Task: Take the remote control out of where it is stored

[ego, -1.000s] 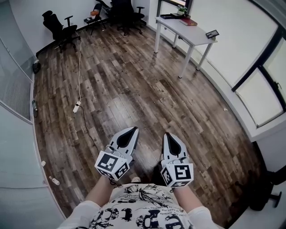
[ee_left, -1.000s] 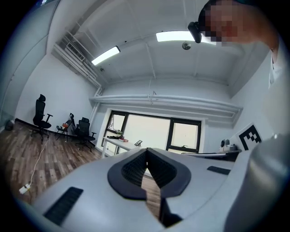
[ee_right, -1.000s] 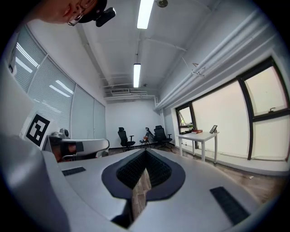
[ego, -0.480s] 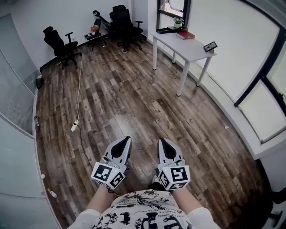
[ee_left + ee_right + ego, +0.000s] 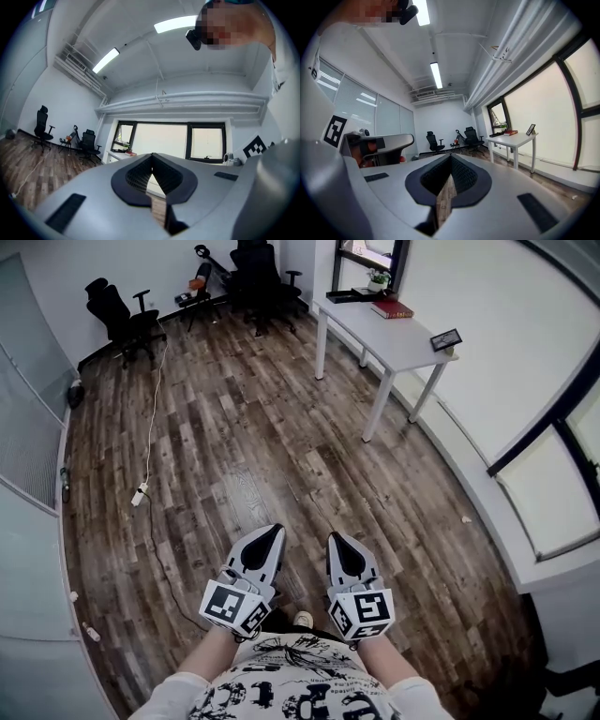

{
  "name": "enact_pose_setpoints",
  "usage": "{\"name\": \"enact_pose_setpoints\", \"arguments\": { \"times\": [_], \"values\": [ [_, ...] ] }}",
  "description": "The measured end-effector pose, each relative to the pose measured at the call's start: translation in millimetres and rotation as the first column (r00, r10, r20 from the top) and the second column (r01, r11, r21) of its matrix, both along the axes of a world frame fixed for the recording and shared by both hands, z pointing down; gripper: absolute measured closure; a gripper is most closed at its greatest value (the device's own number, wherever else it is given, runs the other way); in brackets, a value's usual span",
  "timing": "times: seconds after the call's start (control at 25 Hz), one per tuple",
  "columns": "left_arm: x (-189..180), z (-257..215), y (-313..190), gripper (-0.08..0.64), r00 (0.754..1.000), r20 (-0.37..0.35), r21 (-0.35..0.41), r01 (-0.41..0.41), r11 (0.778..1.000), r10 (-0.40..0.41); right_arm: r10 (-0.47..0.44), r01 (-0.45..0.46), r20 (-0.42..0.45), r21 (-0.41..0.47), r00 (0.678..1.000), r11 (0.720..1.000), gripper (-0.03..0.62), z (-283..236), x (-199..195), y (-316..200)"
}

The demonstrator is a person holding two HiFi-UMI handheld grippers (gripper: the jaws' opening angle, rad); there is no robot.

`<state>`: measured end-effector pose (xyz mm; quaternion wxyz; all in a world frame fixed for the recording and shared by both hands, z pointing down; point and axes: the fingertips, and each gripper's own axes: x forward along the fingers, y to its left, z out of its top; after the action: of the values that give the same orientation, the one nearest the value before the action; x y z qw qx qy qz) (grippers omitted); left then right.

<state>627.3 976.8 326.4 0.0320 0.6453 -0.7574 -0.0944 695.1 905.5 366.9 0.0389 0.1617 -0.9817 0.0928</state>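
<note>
No remote control can be made out in any view. My left gripper (image 5: pixel 273 532) and right gripper (image 5: pixel 335 539) are held side by side close to my body, pointing forward over the wooden floor (image 5: pixel 253 446). Both are shut with nothing between their pads. In the left gripper view the left gripper (image 5: pixel 151 160) points toward the window wall, its tips meeting. In the right gripper view the right gripper (image 5: pixel 450 158) points down the room, also closed at the tips. A white table (image 5: pixel 405 341) stands ahead at the right, well beyond both grippers.
On the table lie a red book (image 5: pixel 392 308), a small framed picture (image 5: pixel 445 337), a potted plant (image 5: pixel 380 279) and a dark flat item (image 5: pixel 352 296). Black office chairs (image 5: pixel 119 310) line the far wall. A cable with a power strip (image 5: pixel 139 494) crosses the floor at left.
The head view has shifted, so the table and chairs sit a little differently in frame. Both grippers stay shut before my body and have drawn slightly closer together.
</note>
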Motion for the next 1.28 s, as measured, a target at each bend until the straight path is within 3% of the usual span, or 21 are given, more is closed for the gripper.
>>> {"name": "enact_pose_setpoints", "arguments": {
  "times": [0.08,0.16,0.28,0.52,0.92,1.28],
  "values": [
    [-17,4,-17,0.551,0.995,-0.102,0.011,-0.007,1.000,0.008,0.016,-0.016,-0.001,-0.010,1.000,1.000,0.591,3,-8,-18],
    [-38,4,-33,0.551,0.990,-0.143,0.030,0.008,1.000,-0.003,0.026,-0.026,0.006,-0.020,1.000,0.999,0.591,3,-19,-36],
    [-69,2,-66,0.551,0.997,-0.074,0.019,0.016,1.000,-0.015,0.065,-0.064,0.010,-0.018,0.998,0.998,0.591,3,-41,-70],
    [-142,-21,-139,0.551,0.998,0.033,0.039,-0.057,0.998,0.056,0.124,-0.124,-0.006,0.028,0.992,0.992,0.591,-13,-120,-132],
    [-289,-10,-241,0.551,0.987,-0.033,-0.018,-0.160,0.987,0.159,0.188,-0.185,-0.040,0.074,0.981,0.980,0.591,-23,-268,-220],
    [-367,9,-306,0.551,0.995,-0.049,-0.079,-0.092,0.993,0.088,0.130,-0.126,-0.058,0.057,0.990,0.990,0.591,-7,-349,-294]
  ]
}}
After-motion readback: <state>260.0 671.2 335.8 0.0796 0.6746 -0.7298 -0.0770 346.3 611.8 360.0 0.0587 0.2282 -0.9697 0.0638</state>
